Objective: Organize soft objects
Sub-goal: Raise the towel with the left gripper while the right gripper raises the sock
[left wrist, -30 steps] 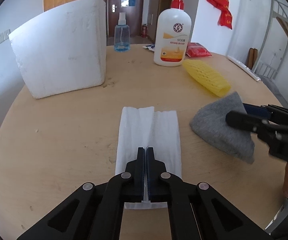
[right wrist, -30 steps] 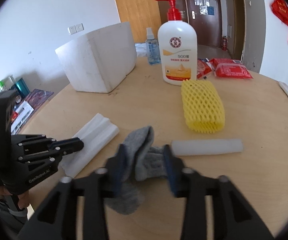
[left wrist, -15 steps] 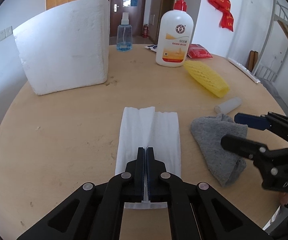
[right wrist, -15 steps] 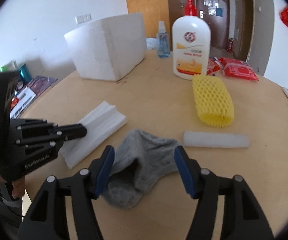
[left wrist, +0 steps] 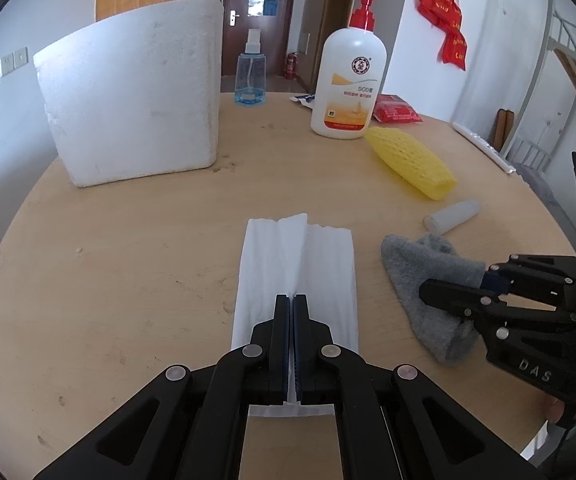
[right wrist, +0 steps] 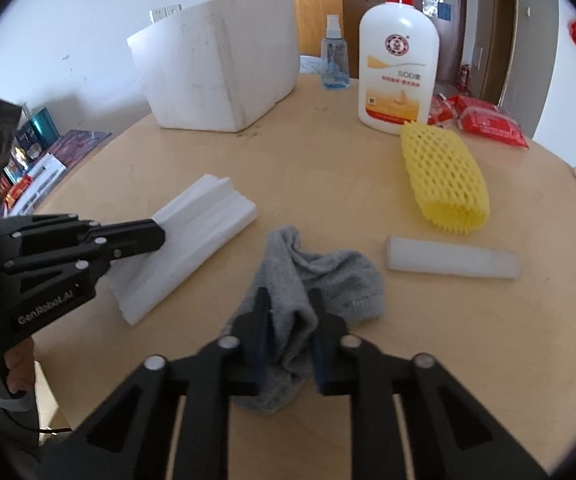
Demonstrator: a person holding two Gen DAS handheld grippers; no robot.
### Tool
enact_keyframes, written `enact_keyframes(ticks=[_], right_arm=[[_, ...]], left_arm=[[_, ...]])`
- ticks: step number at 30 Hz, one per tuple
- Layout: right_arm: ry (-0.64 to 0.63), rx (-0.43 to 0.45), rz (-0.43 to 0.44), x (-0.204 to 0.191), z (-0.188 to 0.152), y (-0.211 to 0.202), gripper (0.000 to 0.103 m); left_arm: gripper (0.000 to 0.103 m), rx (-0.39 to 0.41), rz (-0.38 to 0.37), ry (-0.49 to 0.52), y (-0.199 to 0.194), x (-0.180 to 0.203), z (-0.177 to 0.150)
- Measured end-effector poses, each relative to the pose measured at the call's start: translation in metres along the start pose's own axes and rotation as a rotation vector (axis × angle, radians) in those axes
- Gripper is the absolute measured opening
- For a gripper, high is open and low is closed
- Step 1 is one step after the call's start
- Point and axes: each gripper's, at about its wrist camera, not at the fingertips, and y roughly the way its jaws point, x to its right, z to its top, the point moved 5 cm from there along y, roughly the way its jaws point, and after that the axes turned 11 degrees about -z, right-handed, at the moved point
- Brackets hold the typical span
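My left gripper (left wrist: 291, 300) is shut on the raised middle fold of a white folded tissue sheet (left wrist: 319, 272) that lies flat on the round wooden table; it also shows in the right wrist view (right wrist: 192, 248). My right gripper (right wrist: 289, 300) has closed on a crumpled grey sock (right wrist: 327, 276), pinching a bunched fold between its jaws; the sock (left wrist: 419, 264) rests on the table right of the tissue. A yellow foam net sleeve (right wrist: 443, 176) and a white foam tube (right wrist: 451, 258) lie beyond the sock.
A white foam box (left wrist: 136, 104) stands at the back left. A large lotion pump bottle (left wrist: 349, 80), a small blue spray bottle (left wrist: 251, 80) and red packets (right wrist: 483, 124) stand at the back. The table edge (left wrist: 547, 216) curves close on the right.
The right gripper dropped the sock onto the table and opened wide, then moved down over it and closed its jaws on a fold. The left gripper stayed shut on the tissue.
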Motion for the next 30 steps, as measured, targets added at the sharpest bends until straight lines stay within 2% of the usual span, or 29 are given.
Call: enact_keyframes(ticks=[3, 11, 17, 30], right_arm=[[0.037, 0.008, 0.010, 0.005, 0.002, -0.004, 0.009], [0.105, 0.095, 0.049, 0.018, 0.016, -0.036, 0.009], [0.117, 0.161, 0.053, 0.021, 0.022, -0.058, 0.009], [0.142, 0.269, 0.051, 0.028, 0.023, -0.101, 0.009]], left_arm=[[0.001, 0.023, -0.011, 0.003, -0.007, 0.003, 0.003], [0.001, 0.113, -0.012, 0.034, -0.043, 0.018, 0.019], [0.001, 0.189, -0.003, 0.039, -0.064, 0.028, 0.027], [0.001, 0.285, -0.010, 0.057, -0.099, 0.045, 0.030]])
